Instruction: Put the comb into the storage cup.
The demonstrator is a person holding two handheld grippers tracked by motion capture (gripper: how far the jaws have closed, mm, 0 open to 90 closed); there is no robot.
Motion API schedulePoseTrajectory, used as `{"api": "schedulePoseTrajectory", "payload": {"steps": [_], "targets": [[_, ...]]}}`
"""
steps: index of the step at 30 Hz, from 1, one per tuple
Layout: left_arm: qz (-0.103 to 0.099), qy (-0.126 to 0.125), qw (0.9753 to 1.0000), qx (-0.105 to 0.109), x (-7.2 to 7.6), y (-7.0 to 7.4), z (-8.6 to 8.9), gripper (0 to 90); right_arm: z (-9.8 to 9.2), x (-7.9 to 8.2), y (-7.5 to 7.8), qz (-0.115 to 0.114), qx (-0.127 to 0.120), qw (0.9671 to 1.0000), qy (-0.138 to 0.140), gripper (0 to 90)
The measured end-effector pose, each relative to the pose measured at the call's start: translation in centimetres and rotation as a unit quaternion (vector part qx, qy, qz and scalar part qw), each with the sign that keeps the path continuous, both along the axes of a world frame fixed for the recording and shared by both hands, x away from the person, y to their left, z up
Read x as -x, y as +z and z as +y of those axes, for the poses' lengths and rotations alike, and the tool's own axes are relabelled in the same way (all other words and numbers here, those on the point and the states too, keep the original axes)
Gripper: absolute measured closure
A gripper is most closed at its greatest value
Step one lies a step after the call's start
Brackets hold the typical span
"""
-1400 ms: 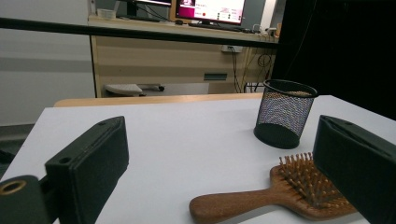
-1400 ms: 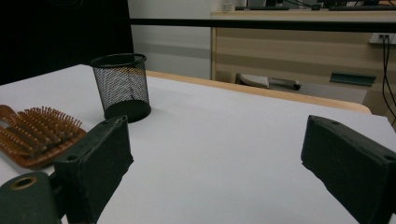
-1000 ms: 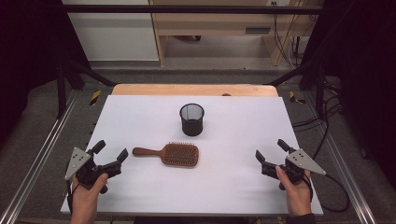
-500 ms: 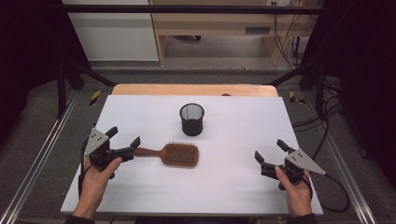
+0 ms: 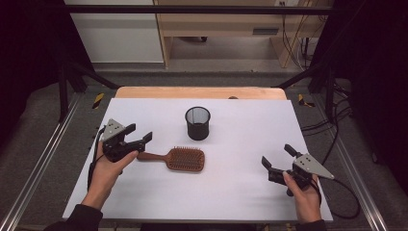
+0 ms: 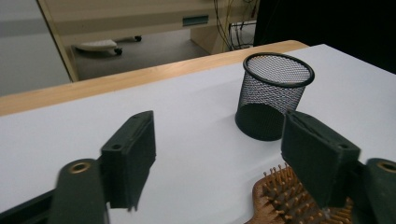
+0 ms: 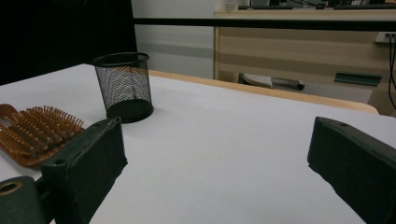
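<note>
Hairbrush lies centre-frame in the high view, long axis left-right, handle toward the left gripper, whose wide-spread jaws sit just above the handle end. Right gripper (likewise wide, empty) stands well apart, lower right. Left hand nearer.

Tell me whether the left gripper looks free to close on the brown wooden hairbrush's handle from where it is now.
Probably yes. The left gripper hovers open right at the handle end of the brown wooden hairbrush, and nothing lies between them.
</note>
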State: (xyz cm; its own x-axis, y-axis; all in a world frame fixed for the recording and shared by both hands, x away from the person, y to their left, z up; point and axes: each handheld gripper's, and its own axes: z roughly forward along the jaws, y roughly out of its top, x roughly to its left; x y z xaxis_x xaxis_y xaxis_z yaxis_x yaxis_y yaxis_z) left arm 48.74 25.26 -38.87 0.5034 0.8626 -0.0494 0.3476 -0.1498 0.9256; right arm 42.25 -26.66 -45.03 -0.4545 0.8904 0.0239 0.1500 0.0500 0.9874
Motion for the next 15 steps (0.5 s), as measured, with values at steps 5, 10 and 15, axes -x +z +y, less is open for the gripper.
{"api": "schedulePoseTrajectory", "payload": {"steps": [5,10,15], "targets": [[0.031,-0.007,0.9995,0.008,-0.8,-0.4,-0.1,36.2,-0.1,0.1,0.0,0.0,-0.002,1.0,0.0,4.4],[0.042,-0.01,0.999,-0.009,-0.9,-0.7,-0.7,56.1,0.2,0.0,0.0,0.003,0.002,1.0,0.005,4.6],[0.055,-0.034,0.997,-0.042,-0.8,-1.2,-1.5,77.9,0.2,0.1,0.0,0.003,0.006,1.0,0.005,4.6]]}}
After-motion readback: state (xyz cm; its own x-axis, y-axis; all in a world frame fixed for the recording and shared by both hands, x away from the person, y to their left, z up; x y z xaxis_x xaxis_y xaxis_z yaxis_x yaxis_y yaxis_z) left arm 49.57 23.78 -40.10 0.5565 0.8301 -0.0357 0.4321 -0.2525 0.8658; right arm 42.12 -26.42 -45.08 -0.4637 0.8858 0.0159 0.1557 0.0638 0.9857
